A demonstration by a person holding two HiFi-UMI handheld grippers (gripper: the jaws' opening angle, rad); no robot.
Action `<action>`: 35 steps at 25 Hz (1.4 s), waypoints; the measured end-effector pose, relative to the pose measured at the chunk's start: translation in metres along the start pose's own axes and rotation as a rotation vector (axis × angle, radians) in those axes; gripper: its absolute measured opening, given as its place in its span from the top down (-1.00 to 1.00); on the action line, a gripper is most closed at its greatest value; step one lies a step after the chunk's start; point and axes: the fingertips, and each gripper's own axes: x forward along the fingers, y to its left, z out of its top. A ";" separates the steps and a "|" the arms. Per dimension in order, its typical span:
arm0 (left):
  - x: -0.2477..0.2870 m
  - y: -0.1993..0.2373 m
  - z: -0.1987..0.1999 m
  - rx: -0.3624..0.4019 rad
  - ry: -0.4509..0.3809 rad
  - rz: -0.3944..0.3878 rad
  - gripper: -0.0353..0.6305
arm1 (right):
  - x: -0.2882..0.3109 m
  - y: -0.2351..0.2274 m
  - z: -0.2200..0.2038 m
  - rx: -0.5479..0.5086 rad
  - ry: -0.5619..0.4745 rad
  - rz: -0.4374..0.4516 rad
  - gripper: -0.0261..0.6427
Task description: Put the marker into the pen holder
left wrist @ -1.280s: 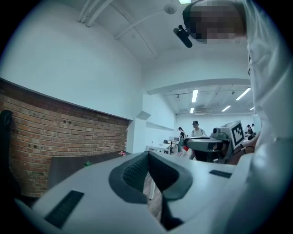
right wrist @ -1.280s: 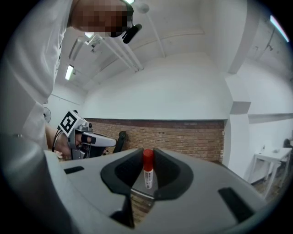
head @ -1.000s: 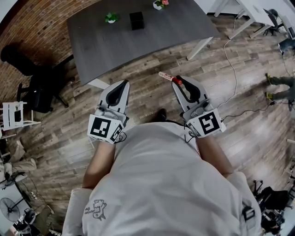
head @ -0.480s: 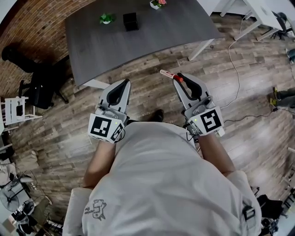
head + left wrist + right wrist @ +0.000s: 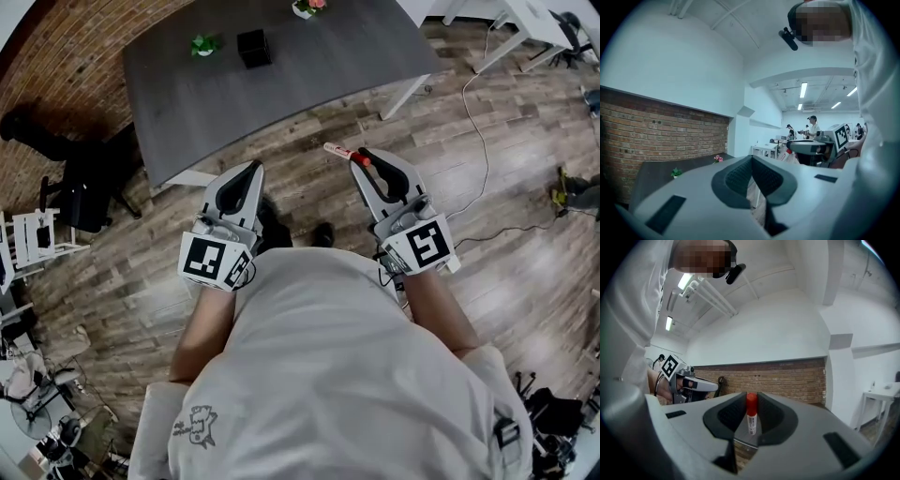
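Since a second ago the grey table [image 5: 309, 84] has slid up and to the left in the head view, and a dark shoe [image 5: 267, 225] has come into sight just beside the left gripper [image 5: 252, 169]. Both grippers keep nearly the same places in that view. The right gripper [image 5: 362, 157] is clamped on the marker [image 5: 341, 153], which lies crosswise to the jaws and sticks out from the tips toward the left gripper's side. In the right gripper view the marker [image 5: 751, 414] stands upright between the pads, red cap uppermost and white barrel below. In the left gripper view the left gripper [image 5: 752, 159] has its jaws together at the tips with nothing between them. The black pen holder [image 5: 253, 47] stands on the table, well ahead of both grippers. A small green plant [image 5: 203, 44] stands just beside it.
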 end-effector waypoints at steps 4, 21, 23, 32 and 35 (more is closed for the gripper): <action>0.011 0.011 0.003 -0.003 -0.015 -0.024 0.86 | 0.007 -0.006 0.000 0.000 0.004 -0.026 0.71; 0.040 0.131 0.025 -0.005 -0.046 -0.107 0.86 | 0.121 -0.011 0.008 -0.038 0.019 -0.105 0.71; 0.040 0.152 0.026 -0.012 -0.049 -0.115 0.86 | 0.141 -0.006 0.009 -0.045 0.027 -0.107 0.71; 0.025 0.226 0.029 -0.025 -0.062 -0.137 0.86 | 0.211 0.023 0.012 -0.065 0.044 -0.126 0.71; 0.014 0.245 0.028 -0.025 -0.064 -0.136 0.86 | 0.229 0.036 0.012 -0.069 0.045 -0.120 0.71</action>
